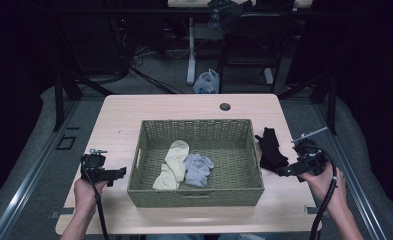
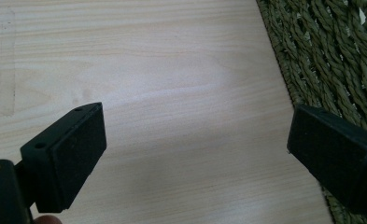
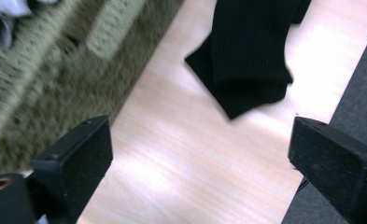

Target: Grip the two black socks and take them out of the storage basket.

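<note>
A woven green basket [image 1: 244, 150] stands mid-table and holds a cream sock [image 1: 173, 162] and a grey sock [image 1: 199, 168]. A black sock [image 1: 271, 149] lies flat on the table to the basket's right; in the right gripper view the black sock [image 3: 251, 51] sits just beyond the jaws. My right gripper [image 1: 285, 171] is open, just short of the sock's near end, nothing between its jaws [image 3: 200, 161]. My left gripper [image 1: 118, 176] is open over bare wood left of the basket [image 2: 321, 60], empty [image 2: 195, 154].
The wooden table [image 1: 119, 125] has bare room to the left of the basket and along its far side, where a round cable hole [image 1: 225, 106] sits. Its right edge [image 3: 354, 84] runs close beside the black sock. A plastic bag [image 1: 206, 82] lies on the floor beyond.
</note>
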Demonstrator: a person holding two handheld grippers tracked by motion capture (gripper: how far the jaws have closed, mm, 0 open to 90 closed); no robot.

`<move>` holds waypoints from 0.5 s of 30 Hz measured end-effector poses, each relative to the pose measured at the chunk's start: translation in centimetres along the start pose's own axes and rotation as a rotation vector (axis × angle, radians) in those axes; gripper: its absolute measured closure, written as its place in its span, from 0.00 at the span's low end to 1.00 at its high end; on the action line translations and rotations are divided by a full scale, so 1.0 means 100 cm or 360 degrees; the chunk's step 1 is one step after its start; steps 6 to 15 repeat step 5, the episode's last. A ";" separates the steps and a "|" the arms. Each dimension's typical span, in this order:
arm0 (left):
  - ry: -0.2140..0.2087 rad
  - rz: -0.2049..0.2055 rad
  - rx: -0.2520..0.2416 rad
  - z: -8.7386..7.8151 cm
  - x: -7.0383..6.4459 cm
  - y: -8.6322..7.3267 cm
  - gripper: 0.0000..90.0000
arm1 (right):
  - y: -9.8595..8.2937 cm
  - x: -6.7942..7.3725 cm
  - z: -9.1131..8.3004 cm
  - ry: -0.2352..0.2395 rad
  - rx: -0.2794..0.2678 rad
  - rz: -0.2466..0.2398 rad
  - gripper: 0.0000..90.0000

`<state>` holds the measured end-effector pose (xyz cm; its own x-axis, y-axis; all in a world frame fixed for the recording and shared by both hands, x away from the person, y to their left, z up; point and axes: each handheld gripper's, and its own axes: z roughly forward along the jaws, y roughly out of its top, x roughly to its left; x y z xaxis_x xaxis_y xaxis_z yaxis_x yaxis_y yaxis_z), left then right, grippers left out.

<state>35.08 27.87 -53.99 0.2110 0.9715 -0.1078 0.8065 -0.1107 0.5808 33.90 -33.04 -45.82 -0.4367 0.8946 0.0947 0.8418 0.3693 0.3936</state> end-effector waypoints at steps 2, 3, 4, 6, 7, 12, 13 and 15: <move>-0.0006 0.0005 0.0005 0.000 0.000 0.000 0.05 | -0.005 -0.003 0.005 -0.0004 0.0006 0.0017 0.05; -0.0008 0.0006 0.0007 0.000 0.000 0.001 0.05 | -0.007 -0.005 0.007 -0.0007 0.0012 0.0021 0.05; -0.0004 0.0008 0.0004 0.001 0.000 0.001 0.05 | -0.008 -0.007 0.009 -0.0018 0.0016 0.0028 0.05; -0.0002 0.0008 0.0003 0.001 -0.001 0.001 0.05 | -0.008 -0.009 0.011 -0.0029 0.0003 0.0036 0.05; -0.0002 0.0008 0.0003 0.001 -0.001 0.001 0.05 | -0.008 -0.009 0.011 -0.0029 0.0003 0.0036 0.05; -0.0002 0.0008 0.0003 0.001 -0.001 0.001 0.05 | -0.008 -0.009 0.011 -0.0029 0.0003 0.0036 0.05; -0.0002 0.0008 0.0003 0.001 -0.001 0.001 0.05 | -0.008 -0.009 0.011 -0.0029 0.0003 0.0036 0.05; -0.0002 0.0008 0.0003 0.001 -0.001 0.001 0.05 | -0.008 -0.009 0.011 -0.0029 0.0003 0.0036 0.05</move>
